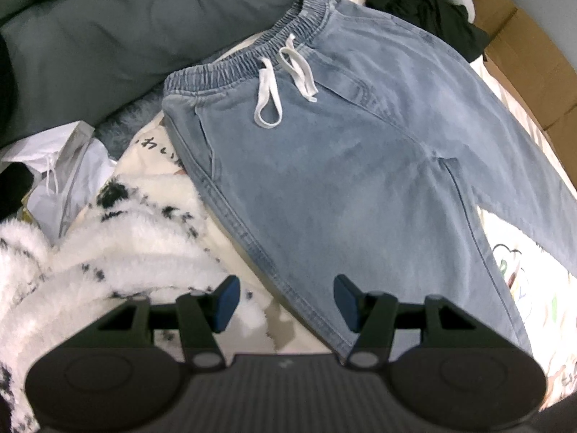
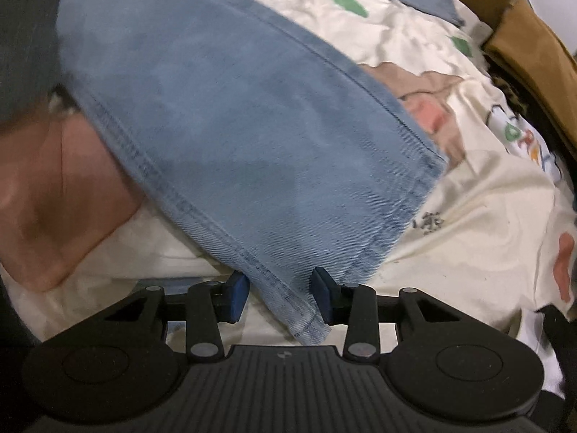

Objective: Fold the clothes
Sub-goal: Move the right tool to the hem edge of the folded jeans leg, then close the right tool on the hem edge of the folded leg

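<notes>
Light blue denim trousers (image 1: 324, 151) lie spread flat on the bed, elastic waistband and white drawstring (image 1: 285, 79) at the far end. My left gripper (image 1: 286, 301) is open just above the outer seam of the nearer leg, with nothing between its blue pads. In the right wrist view one trouser leg (image 2: 234, 126) runs diagonally down to its hem. My right gripper (image 2: 280, 294) is open, and the hem corner (image 2: 306, 324) lies between its fingers without being pinched.
A fluffy white blanket with black spots (image 1: 108, 252) lies left of the trousers. A grey duvet (image 1: 108, 18) and dark clothes (image 1: 425, 3) sit behind. Cardboard boxes (image 1: 523, 54) stand at the right. The cream printed sheet (image 2: 468, 234) covers the bed. A pink pillow (image 2: 43, 198) is at left.
</notes>
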`<move>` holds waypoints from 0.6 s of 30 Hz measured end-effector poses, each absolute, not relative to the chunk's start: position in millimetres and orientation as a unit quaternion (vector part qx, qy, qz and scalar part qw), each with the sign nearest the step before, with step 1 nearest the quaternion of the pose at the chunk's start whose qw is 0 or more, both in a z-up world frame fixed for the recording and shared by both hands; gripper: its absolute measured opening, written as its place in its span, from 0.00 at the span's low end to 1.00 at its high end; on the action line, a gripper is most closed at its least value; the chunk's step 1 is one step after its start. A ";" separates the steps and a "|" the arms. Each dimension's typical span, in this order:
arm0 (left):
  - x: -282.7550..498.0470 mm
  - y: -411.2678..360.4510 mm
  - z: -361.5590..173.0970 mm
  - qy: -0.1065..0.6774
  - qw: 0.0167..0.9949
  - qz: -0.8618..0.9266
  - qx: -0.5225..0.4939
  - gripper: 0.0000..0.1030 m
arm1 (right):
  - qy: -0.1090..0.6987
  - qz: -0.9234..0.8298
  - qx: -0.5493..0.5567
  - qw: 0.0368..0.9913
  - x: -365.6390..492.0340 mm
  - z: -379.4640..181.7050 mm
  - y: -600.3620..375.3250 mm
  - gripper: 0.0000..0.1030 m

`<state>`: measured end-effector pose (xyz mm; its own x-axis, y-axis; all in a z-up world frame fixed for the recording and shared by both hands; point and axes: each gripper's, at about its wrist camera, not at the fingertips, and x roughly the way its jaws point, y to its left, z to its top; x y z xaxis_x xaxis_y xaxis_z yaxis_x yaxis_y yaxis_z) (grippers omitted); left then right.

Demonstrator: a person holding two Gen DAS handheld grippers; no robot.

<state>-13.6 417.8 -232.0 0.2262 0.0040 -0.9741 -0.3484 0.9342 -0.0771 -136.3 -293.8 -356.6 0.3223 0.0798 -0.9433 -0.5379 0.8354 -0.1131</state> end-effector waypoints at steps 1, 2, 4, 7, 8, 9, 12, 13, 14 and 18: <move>-13.8 418.2 -232.5 0.612 0.770 0.115 -0.141 0.59 | 0.546 0.197 -0.212 0.786 -136.8 -358.1 -291.1 0.44; -13.8 419.0 -233.3 0.612 0.769 0.117 -0.142 0.59 | 0.544 0.199 -0.216 0.786 -136.9 -359.5 -288.5 0.44; -13.8 420.7 -234.8 0.614 0.767 0.121 -0.143 0.59 | 0.538 0.206 -0.223 0.786 -135.0 -362.2 -283.2 0.44; -13.3 421.7 -236.0 0.614 0.766 0.124 -0.144 0.59 | 0.534 0.210 -0.229 0.786 -130.7 -365.9 -278.8 0.44; -12.9 421.1 -235.7 0.614 0.766 0.122 -0.142 0.59 | 0.534 0.212 -0.229 0.786 -129.8 -366.8 -278.5 0.44; -12.4 420.5 -235.4 0.614 0.767 0.121 -0.141 0.59 | 0.535 0.212 -0.228 0.785 -129.4 -367.4 -279.2 0.44; -10.8 420.7 -236.5 0.612 0.768 0.121 -0.143 0.59 | 0.536 0.218 -0.231 0.782 -134.0 -365.9 -278.1 0.34; -10.1 421.2 -237.3 0.612 0.768 0.122 -0.144 0.59 | 0.536 0.222 -0.237 0.780 -136.2 -365.0 -276.9 0.31; -9.4 421.8 -238.1 0.611 0.768 0.122 -0.145 0.59 | 0.535 0.223 -0.242 0.778 -138.1 -364.3 -275.8 0.26; -6.6 423.9 -241.2 0.610 0.769 0.124 -0.149 0.60 | 0.533 0.229 -0.251 0.775 -138.0 -359.9 -271.1 0.18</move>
<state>-6.6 423.9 -241.2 0.2257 0.0080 -0.9742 -0.3717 0.9250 -0.0785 -138.0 -271.1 -359.9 0.3272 0.0865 -0.9410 -0.6219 0.7695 -0.1455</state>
